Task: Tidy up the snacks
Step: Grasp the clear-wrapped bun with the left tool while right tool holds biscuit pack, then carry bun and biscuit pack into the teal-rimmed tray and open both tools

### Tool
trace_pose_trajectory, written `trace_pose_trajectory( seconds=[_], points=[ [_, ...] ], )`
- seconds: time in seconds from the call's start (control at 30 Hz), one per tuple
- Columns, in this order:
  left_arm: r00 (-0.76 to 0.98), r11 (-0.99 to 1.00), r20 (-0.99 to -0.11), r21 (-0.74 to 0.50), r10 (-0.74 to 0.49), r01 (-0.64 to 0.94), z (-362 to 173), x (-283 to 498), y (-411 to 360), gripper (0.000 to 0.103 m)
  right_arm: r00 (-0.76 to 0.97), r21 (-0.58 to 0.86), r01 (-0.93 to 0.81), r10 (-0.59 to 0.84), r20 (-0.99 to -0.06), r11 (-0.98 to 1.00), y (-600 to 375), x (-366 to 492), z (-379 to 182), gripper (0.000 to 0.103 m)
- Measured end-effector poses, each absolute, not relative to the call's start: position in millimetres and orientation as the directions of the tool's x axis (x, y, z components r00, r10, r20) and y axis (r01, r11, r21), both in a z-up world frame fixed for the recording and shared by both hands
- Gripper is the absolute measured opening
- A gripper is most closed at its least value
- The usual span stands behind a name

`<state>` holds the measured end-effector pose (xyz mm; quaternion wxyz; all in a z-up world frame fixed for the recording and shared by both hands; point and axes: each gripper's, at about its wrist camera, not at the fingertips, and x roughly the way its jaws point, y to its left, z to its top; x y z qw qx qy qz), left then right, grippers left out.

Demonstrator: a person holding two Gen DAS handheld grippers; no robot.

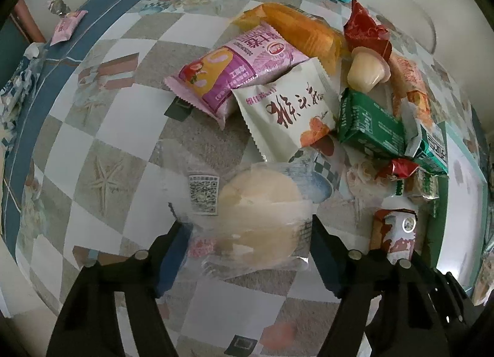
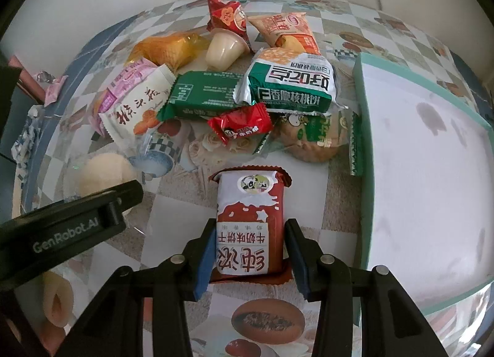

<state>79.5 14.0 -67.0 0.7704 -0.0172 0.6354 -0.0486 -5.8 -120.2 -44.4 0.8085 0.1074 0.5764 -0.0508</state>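
Left wrist view: the left gripper (image 1: 247, 252) is straddling a round pale bun in a clear plastic wrapper (image 1: 256, 212), its blue-padded fingers (image 1: 173, 261) spread wide and flanking the wrapper's edges; firm contact cannot be confirmed. Ahead of these fingertips, a white sachet with brown calligraphy (image 1: 290, 110) is overlapping a pink-and-purple pillow pack (image 1: 234, 73). Further ahead and to the right, a pale jelly cup (image 1: 367, 70) is lying tipped beside a dark green foil bar (image 1: 370, 122).

Right wrist view: the right gripper (image 2: 248, 252) is bracketing a red-and-white milk biscuit packet (image 2: 250, 221) lying flat on the checkered tablecloth (image 2: 173, 215); the pads are standing close beside its long sides, with a narrow gap showing. A shallow white box with mint-green rim (image 2: 432, 172) is sitting to the right of these fingers.
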Motion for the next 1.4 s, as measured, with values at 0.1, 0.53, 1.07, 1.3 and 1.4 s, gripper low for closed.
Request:
trace_pose_trajectory(
  seconds=[0.1, 0.53, 1.07, 1.3, 1.4],
  points=[
    [0.181, 0.993, -0.977, -0.106, -0.113, 0.046, -67, 73, 17, 0.073, 0.333, 0.128, 0.203, 0.055, -0.941, 0.971, -117, -6, -45, 0.046],
    [0.196, 0.987, -0.969, -0.158, -0.153, -0.011, -60, 44, 50, 0.07, 0.374, 0.18, 0.194, 0.097, -0.922, 0.964, -117, -26, -31, 0.043],
    [0.261, 0.979, -0.946, -0.205, -0.191, -0.024, -1, 29, 77, 0.069, 0.456, 0.227, 0.19, 0.119, -0.882, 0.955, -125, -39, -11, 0.042],
    [0.295, 0.974, -0.93, -0.224, -0.221, 0.024, 22, 29, 67, 0.069, 0.518, 0.258, 0.225, 0.109, -0.849, 0.94, -144, -50, 8, 0.042],
    [0.304, 0.973, -0.924, -0.223, -0.233, 0.067, 33, 31, 50, 0.069, 0.546, 0.262, 0.259, 0.082, -0.834, 0.93, -160, -54, 17, 0.042]
  ],
)
